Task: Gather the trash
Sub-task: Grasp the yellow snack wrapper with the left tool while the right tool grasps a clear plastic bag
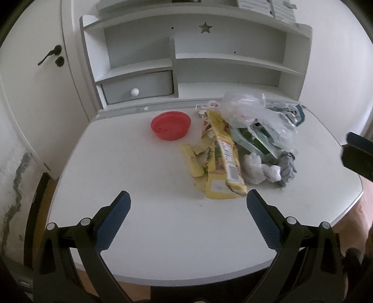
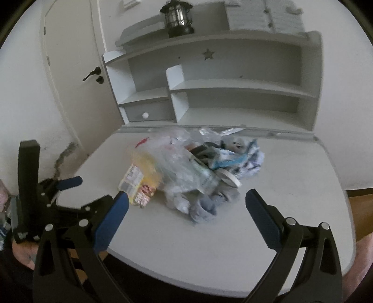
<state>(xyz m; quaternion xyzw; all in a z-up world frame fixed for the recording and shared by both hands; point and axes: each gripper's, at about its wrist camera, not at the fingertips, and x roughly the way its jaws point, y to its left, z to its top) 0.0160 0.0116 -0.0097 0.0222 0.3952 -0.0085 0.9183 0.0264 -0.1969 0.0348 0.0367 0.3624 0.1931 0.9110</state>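
A heap of trash lies on the white desk (image 1: 139,221): yellow torn packaging (image 1: 223,160), a clear plastic bag (image 1: 251,111), crumpled white tissue (image 1: 256,167), a grey rag (image 1: 288,171) and green-teal wrappers (image 1: 254,139). A red lid (image 1: 170,125) lies left of the heap. My left gripper (image 1: 188,205) is open and empty, just in front of the yellow packaging. My right gripper (image 2: 186,205) is open and empty, just in front of the grey rag (image 2: 205,207). The heap shows in the right wrist view with the plastic bag (image 2: 177,158) on top and a blue-white wrapper (image 2: 242,158).
A white shelf unit (image 1: 198,63) with a small drawer (image 1: 137,87) stands at the desk's back. A lantern (image 2: 178,18) sits on top of it. A door (image 1: 35,70) is at the left. The left gripper (image 2: 46,193) shows at the left in the right wrist view.
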